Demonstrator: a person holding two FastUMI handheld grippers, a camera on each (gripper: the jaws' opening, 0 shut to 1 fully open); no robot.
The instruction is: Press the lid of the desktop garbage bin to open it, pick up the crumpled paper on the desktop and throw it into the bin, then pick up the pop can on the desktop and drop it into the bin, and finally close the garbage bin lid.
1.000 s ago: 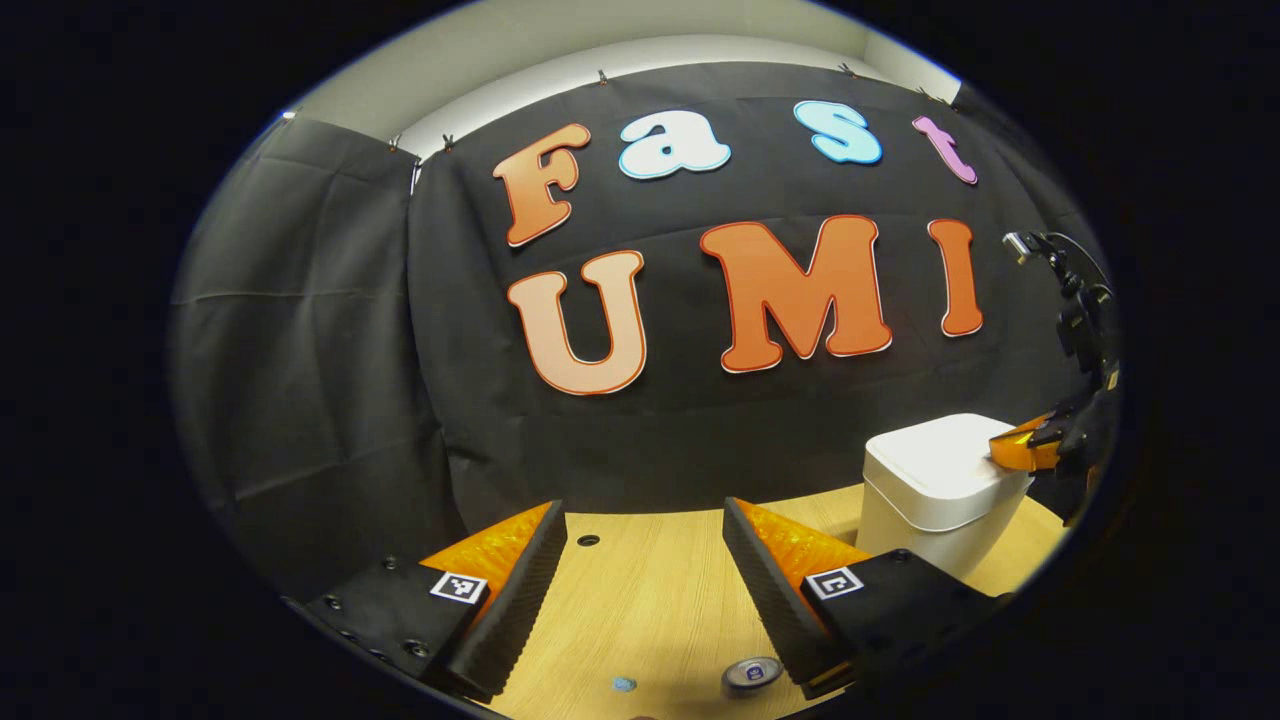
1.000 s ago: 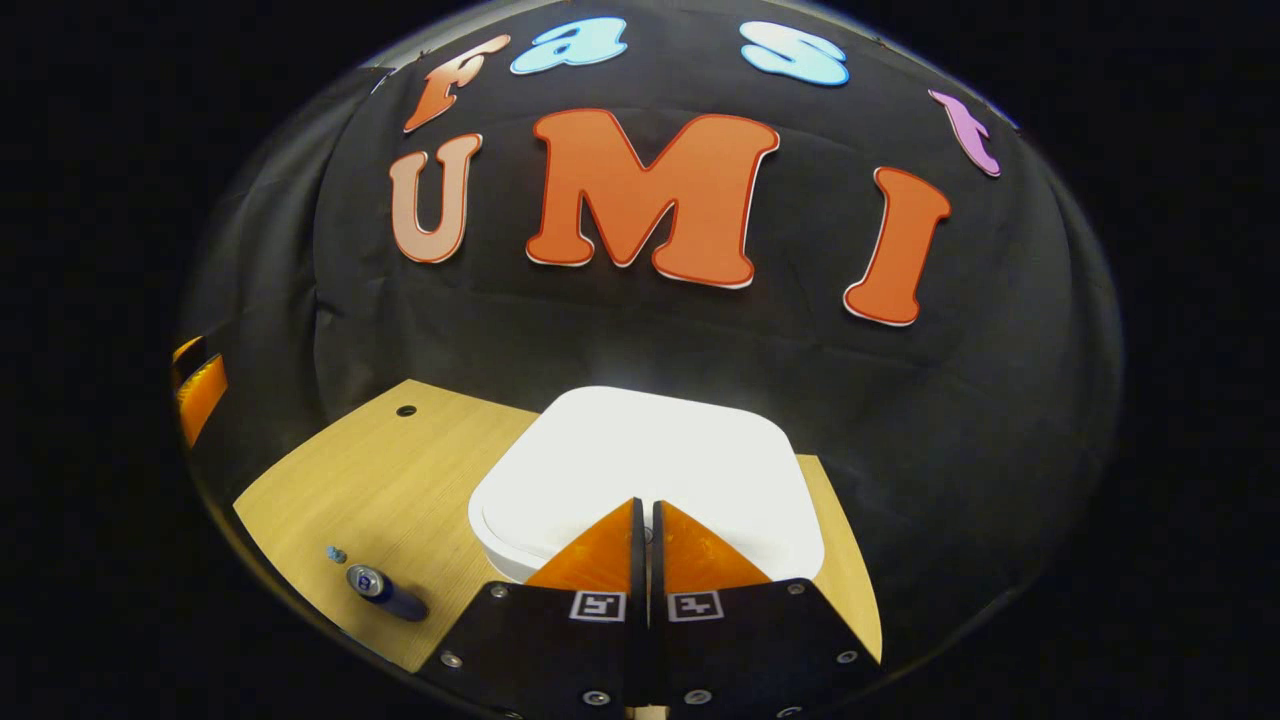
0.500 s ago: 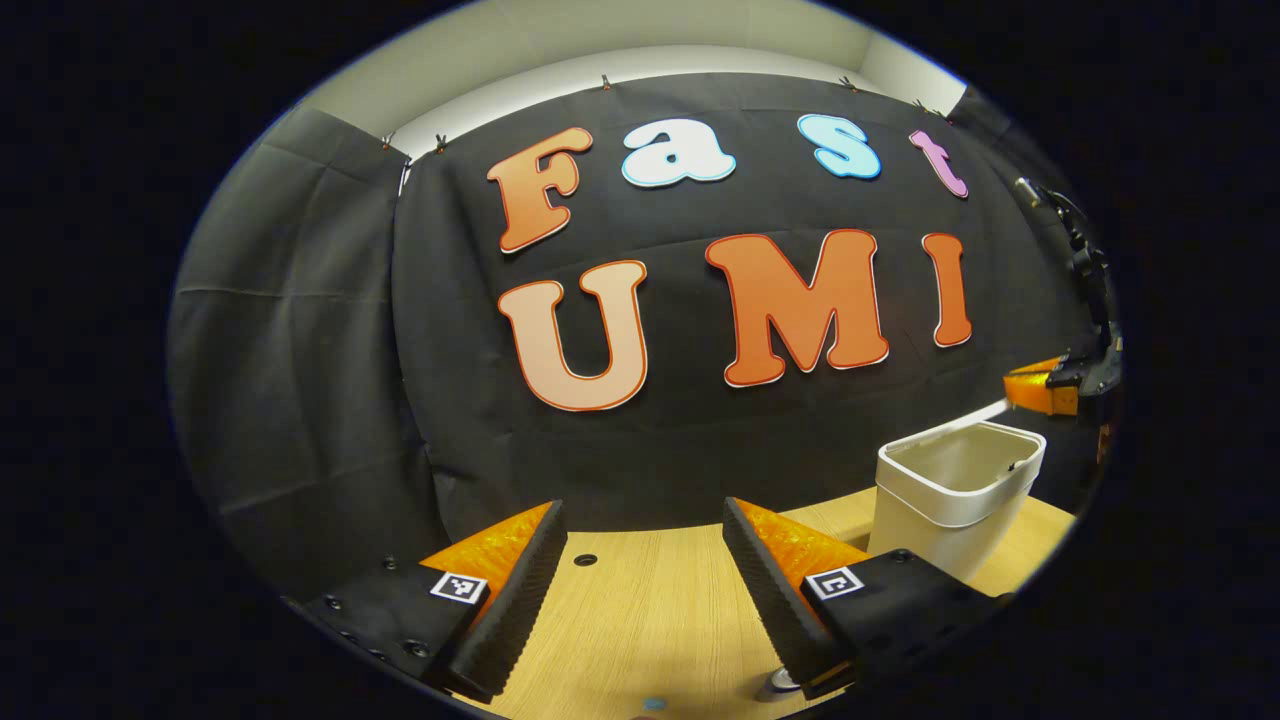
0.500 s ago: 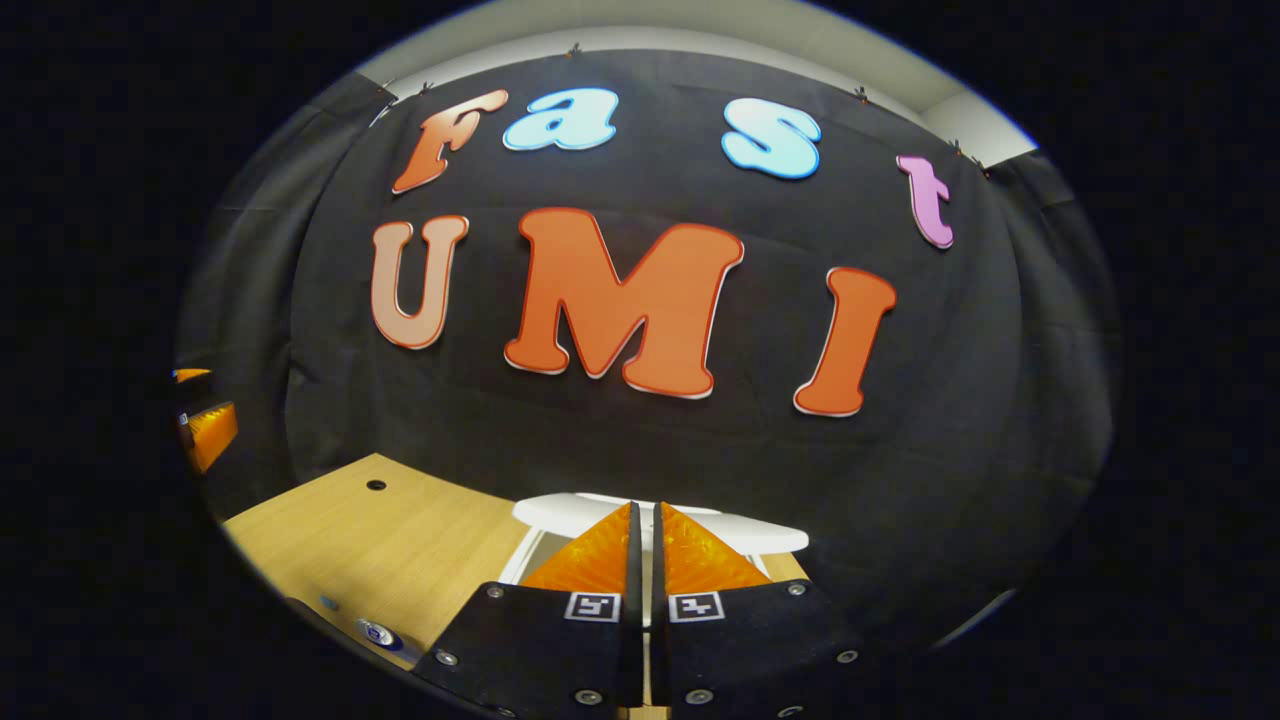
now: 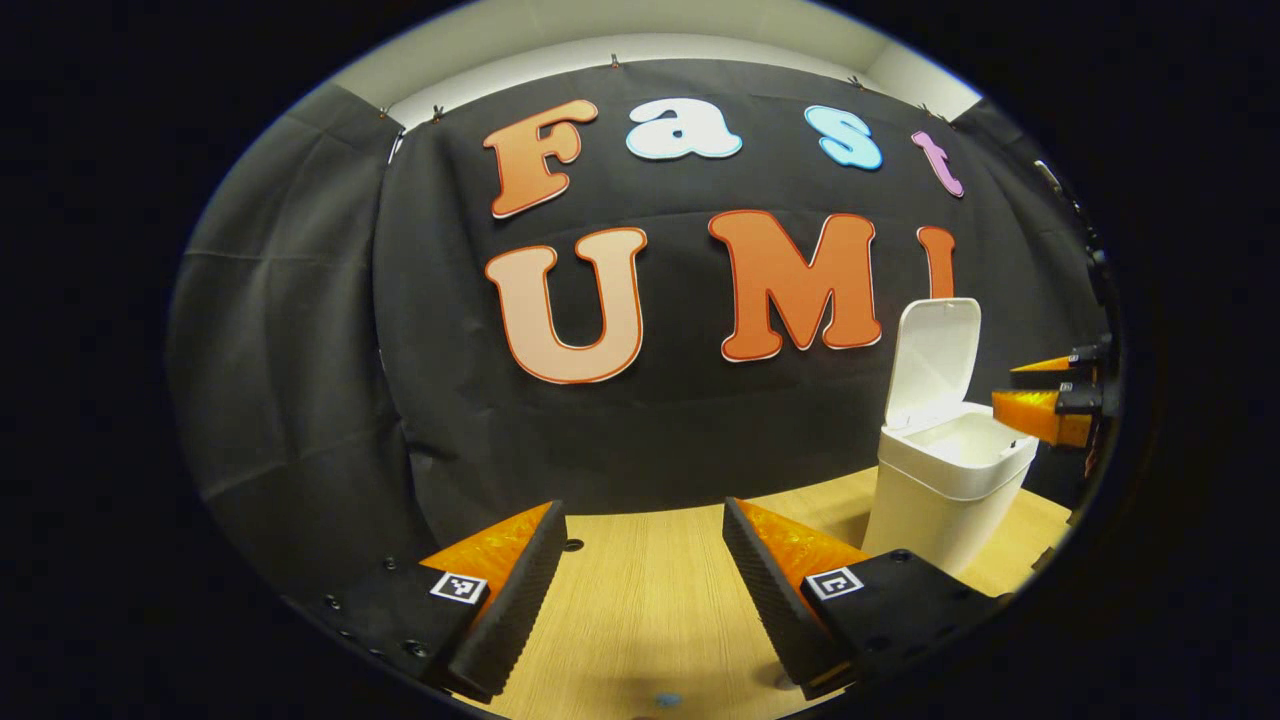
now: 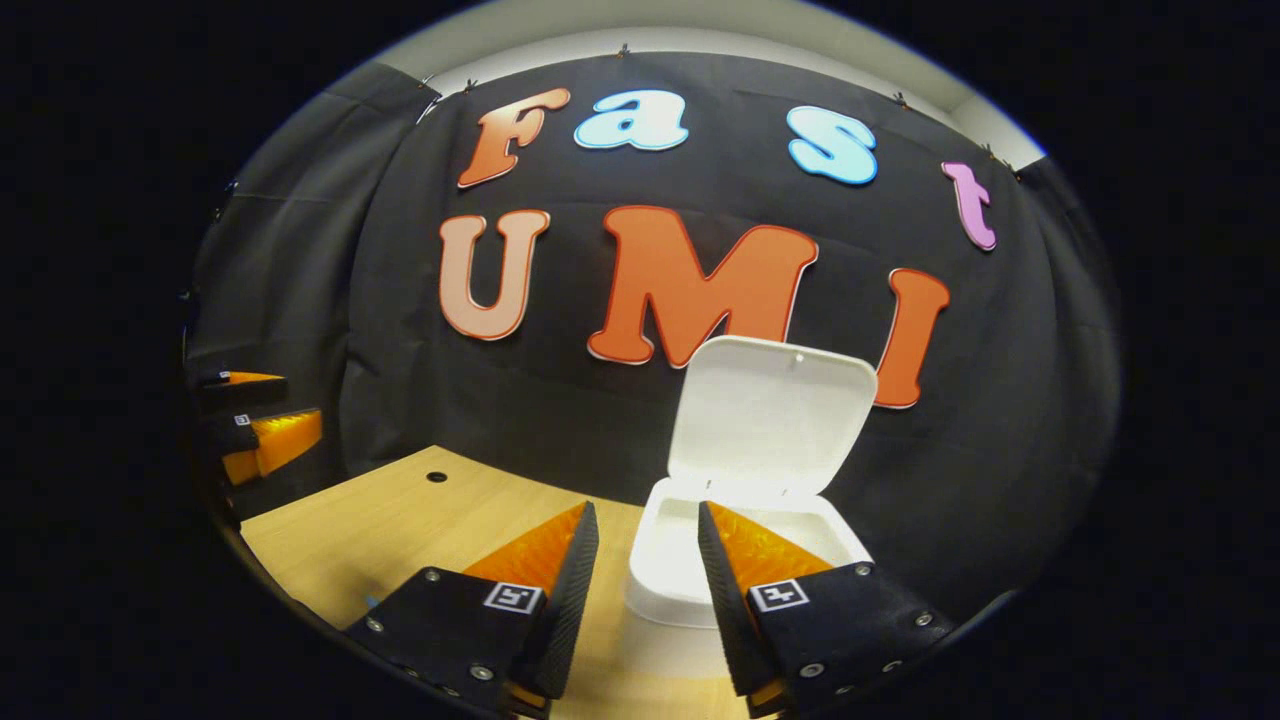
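Bin (image 6: 740, 560) stands on the tabletop (image 5: 640, 600), at about 6 o'clock in the right gripper view and 4 o'clock in the left gripper view. Its lid (image 6: 765, 415) is swung up and stands upright behind the open mouth, so the first step of the task looks done.

Right gripper (image 6: 645, 560) hovers just in front of the bin's mouth, jaws parted by a moderate gap and holding nothing. Left gripper (image 5: 640, 590) hangs over bare wood well apart from the bin, jaws wide and empty.

A small blue speck (image 5: 665, 698) lies on the tabletop at 6 o'clock in the left gripper view; I cannot tell whether it is the crumpled paper. I cannot make out the can.

What is left, as I judge it: picking up the paper and dropping it in, then the can, then shutting the lid. Neither pickup has begun.
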